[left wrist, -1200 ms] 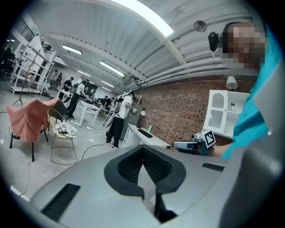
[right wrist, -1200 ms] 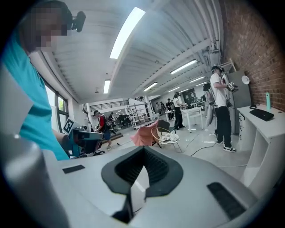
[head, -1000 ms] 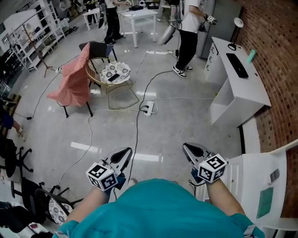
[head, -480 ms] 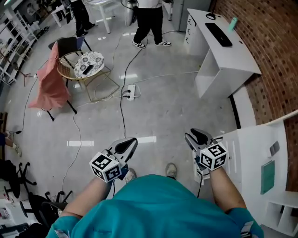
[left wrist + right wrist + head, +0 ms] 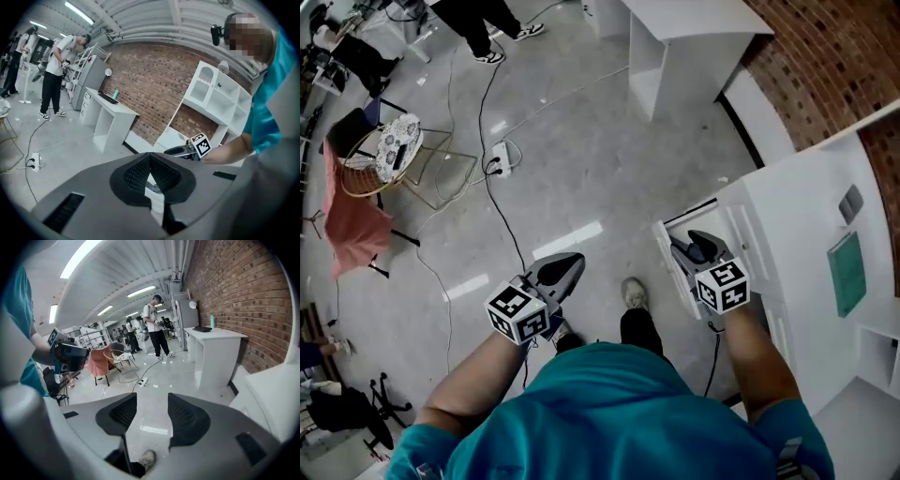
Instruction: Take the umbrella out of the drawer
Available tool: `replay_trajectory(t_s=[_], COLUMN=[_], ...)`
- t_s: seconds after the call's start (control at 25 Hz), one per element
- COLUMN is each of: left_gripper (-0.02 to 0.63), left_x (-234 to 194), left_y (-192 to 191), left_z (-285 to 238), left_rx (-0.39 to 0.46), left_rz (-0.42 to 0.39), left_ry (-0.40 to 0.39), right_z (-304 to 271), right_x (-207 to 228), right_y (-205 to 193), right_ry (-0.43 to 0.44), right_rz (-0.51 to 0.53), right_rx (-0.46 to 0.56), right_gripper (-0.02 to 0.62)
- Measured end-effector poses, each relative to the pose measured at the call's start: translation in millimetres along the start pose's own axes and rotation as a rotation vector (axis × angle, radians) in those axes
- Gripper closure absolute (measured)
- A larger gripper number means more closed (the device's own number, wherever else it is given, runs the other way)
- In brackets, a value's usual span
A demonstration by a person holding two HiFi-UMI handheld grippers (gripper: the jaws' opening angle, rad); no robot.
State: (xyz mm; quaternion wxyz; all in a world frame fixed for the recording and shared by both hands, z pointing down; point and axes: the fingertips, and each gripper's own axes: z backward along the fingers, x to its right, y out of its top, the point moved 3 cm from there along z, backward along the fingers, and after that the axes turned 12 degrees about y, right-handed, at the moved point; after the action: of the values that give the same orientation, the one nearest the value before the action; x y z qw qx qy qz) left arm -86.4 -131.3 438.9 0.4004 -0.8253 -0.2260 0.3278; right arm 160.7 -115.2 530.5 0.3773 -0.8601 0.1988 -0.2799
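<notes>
Inside the drawer, I'd guess, is where the umbrella lies, since none of it shows from any side; so which way it points and how its length runs I cannot tell. The drawer sits low in the front of the white cabinet by the brick wall; it looks a little way out, with a dark gap behind its front, though I would not swear to it. The right tongs hang just over that spot, tipped downward; their jaws stand apart with only floor showing between them, and they have just been opening. The left tongs are well apart from the cabinet, out over the floor near the person's shoe; their pads meet at the tips and hold nothing. The step in hand looks like the approach to the drawer; next, I'd say, the right tongs need to take its front edge and draw it fully out, so the umbrella comes into sight; then one pair should close across its shaft rather than its tip.
</notes>
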Motion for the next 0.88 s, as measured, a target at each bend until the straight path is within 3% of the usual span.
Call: replay_trajectory(t_s=[0.16, 0.32, 0.72, 0.88], left_gripper=[0.592, 0.592, 0.592, 0.592], left_x=[27.4, 52.1, 96.2, 107.2], left_y=[-14.4, -37.7, -119.4, -147.9], left_z=[-61.4, -115.7, -219.5, -250.1], left_rx=[-0.067, -0.130, -0.303, -0.336], left_rz=[-0.003, -0.043, -0.101, -0.082], left_ry=[-0.081, -0.152, -0.271, -0.305], right_z=[14.1, 14.8, -14.3, -30.2], right_x=[40.2, 75.6, 138.9, 163.2], right_y=[-51.8, -103.7, -255.9, -309.5], right_ry=[-0.053, -0.089, -0.112, -0.120], right_rz=[-0.046, -0.029, -0.002, 0.096], right_rx=[-0.047, -0.126, -0.474, -0.633], right_gripper=[0.380, 0.373, 0.325, 0.318])
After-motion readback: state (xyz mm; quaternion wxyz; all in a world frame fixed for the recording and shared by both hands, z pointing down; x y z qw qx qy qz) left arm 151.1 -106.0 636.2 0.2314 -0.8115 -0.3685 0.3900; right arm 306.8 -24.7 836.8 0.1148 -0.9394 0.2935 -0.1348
